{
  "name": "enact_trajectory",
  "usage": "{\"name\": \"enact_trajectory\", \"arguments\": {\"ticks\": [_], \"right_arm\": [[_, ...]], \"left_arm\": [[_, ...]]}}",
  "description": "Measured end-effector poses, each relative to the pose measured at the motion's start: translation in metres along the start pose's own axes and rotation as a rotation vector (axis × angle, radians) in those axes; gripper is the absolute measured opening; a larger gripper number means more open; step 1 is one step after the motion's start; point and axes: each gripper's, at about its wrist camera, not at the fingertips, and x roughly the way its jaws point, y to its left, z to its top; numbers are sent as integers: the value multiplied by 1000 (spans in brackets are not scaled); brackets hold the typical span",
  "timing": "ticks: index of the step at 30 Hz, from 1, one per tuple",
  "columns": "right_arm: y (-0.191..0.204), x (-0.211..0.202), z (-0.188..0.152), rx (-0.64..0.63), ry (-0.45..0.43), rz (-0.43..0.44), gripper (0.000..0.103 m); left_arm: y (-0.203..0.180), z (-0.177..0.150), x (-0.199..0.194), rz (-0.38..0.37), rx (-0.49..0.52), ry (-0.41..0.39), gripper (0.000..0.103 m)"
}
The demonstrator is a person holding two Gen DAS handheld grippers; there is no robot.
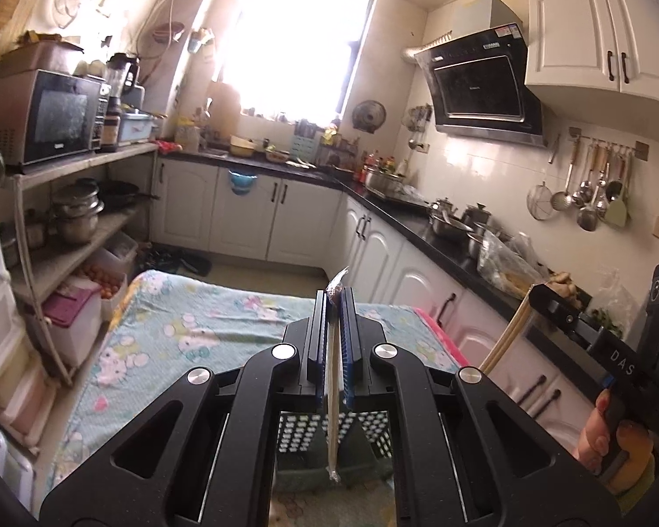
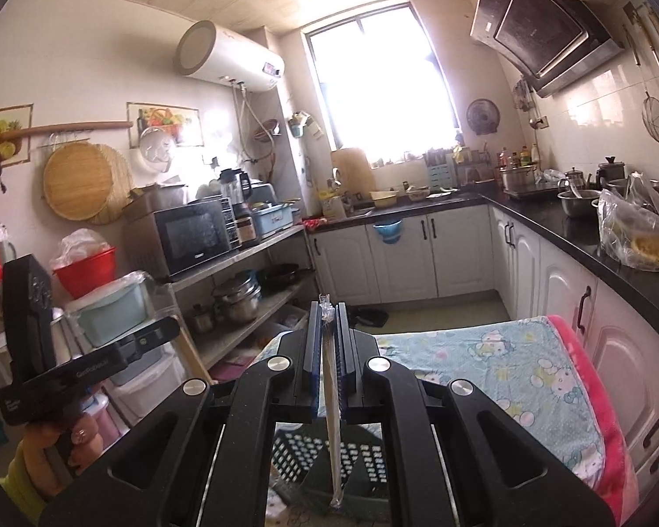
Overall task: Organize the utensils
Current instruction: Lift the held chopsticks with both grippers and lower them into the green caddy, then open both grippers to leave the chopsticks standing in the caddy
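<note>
Transport is the step we judge to be in hand: each claw carries a wrapped pair of chopsticks above the surface, and nothing is placed yet.

The left claw [image 1: 334,307] is closed on the left chopsticks [image 1: 333,399], a pale pair in a clear wrapper. Their long axis runs almost along the fingers: the top end sticks out just past the fingertips, toward the window, and the lower end hangs down and back toward the camera, over the dark perforated basket [image 1: 298,439]. So the pair is steeply tilted, not level.

The right claw [image 2: 328,320] is closed in the same way on the right chopsticks [image 2: 333,421]. The crumpled wrapper end shows between the fingertips, and the long part goes down toward the basket [image 2: 303,452] under it. In the left wrist view we also see this pair from the side [image 1: 507,333], hanging slanted below the right claw, well above the flowered cloth [image 1: 206,320] on the surface.

We think the next move calls for lowering both pairs to the basket with the lower ends first, and opening the fingers only when the ends are inside. Because the sticks are held near one end, they can swing, so a slow descent seems wise. Which compartment they belong to we cannot tell.
</note>
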Motion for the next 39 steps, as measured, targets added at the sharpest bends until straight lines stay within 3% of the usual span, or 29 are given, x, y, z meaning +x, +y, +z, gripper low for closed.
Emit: {"name": "enact_trajectory", "arguments": {"ticks": [12,24,34,36,38,39], "right_arm": [[-17,25,-5,13,-5,-34,6],[-33,48,-43,46,60,-69,6],[-44,48,-68,119,83,-88,7],[-46,47,-70,128,90,-96,13],[-49,42,-73,142,94,-125,33],[-51,41,-74,142,94,-134,35]], "left_arm": [[8,-9,37,93,7,9,3],[30,-50,64,87,-33,100,3],[37,-70,63,75,-52,115,3],[39,-72,61,77,-57,116,3],[41,-73,59,79,-67,122,15],[42,-74,58,80,-71,123,21]]}}
